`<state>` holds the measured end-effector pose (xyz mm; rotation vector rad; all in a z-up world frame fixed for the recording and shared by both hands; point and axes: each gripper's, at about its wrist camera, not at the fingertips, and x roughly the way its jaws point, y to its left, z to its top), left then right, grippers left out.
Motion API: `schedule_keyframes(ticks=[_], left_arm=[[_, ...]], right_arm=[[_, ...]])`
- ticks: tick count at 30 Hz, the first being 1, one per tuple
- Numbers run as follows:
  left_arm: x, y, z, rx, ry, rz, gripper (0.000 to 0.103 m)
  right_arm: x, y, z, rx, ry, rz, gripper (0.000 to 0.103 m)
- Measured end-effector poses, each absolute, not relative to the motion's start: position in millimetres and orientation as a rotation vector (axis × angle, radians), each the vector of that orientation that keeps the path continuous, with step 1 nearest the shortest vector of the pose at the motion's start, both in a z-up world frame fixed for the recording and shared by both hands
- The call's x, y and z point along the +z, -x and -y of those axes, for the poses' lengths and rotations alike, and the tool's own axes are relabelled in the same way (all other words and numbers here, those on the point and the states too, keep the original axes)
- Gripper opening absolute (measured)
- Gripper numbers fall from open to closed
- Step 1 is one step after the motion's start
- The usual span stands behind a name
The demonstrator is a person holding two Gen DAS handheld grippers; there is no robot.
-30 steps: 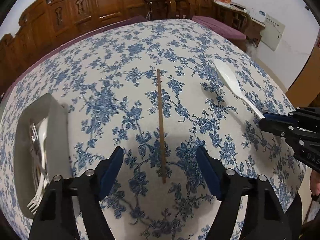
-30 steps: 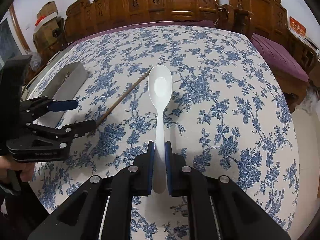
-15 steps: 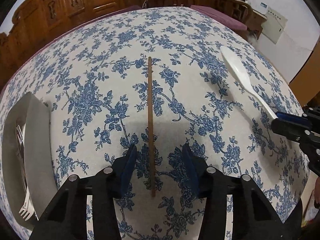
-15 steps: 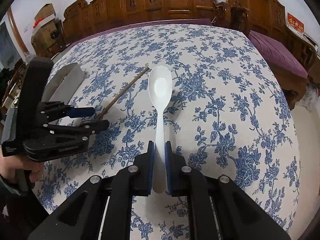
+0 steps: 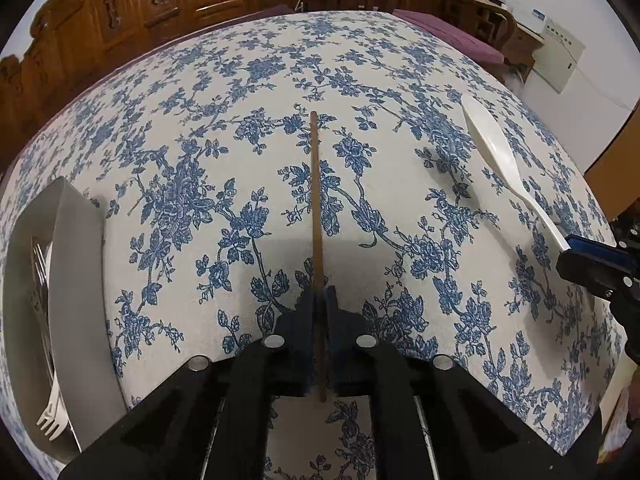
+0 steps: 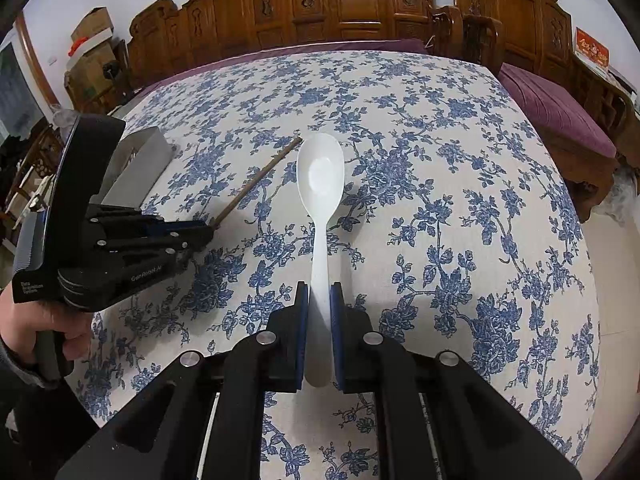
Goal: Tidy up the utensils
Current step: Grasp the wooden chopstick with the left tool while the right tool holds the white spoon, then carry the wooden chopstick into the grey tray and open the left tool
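Left gripper: the left gripper (image 5: 319, 320) has just been closing, and now its two fingers pinch the near end of the brown chopstick (image 5: 316, 208). The stick lies flat on the cloth and points away from the gripper.

Right gripper: the right gripper (image 6: 319, 336) squeezes the handle of the white spoon (image 6: 320, 176). The bowl of the spoon faces up and sits out in front on the cloth.

Done so far: some forks (image 5: 42, 280) already lie in the gray tray (image 5: 76, 280) at the left edge of the table. One white fork sticks out at the near end. How many are in there is hard to tell.

Left to do: I think the chopstick and the spoon still have to go into the tray. Both are caught but not lifted yet.

Where things are: the chopstick is in the middle of the table. The spoon is off to the right of it. The tray is well apart from the spoon, on the far side of the chopstick.

Around: a blue flower tablecloth (image 5: 240, 120) covers the table. Carved wooden chairs (image 6: 360, 4) stand behind it. A purple cushion (image 6: 556, 116) is on a bench at the right.

In the way: nothing lies on the cloth between the chopstick and the tray. The left gripper itself sits between the spoon and the tray, so the two hands could bump.
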<state>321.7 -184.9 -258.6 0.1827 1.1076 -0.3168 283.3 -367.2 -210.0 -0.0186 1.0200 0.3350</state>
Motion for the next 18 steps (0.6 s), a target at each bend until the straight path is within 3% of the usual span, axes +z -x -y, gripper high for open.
schedule_keyframes(ticks=[18], left_arm=[[-235, -299, 175, -0.338, -0.184, -1.047, 0.004]], right_arm=[[-200, -277, 355, 0.363, 0.03, -0.997, 0.013]])
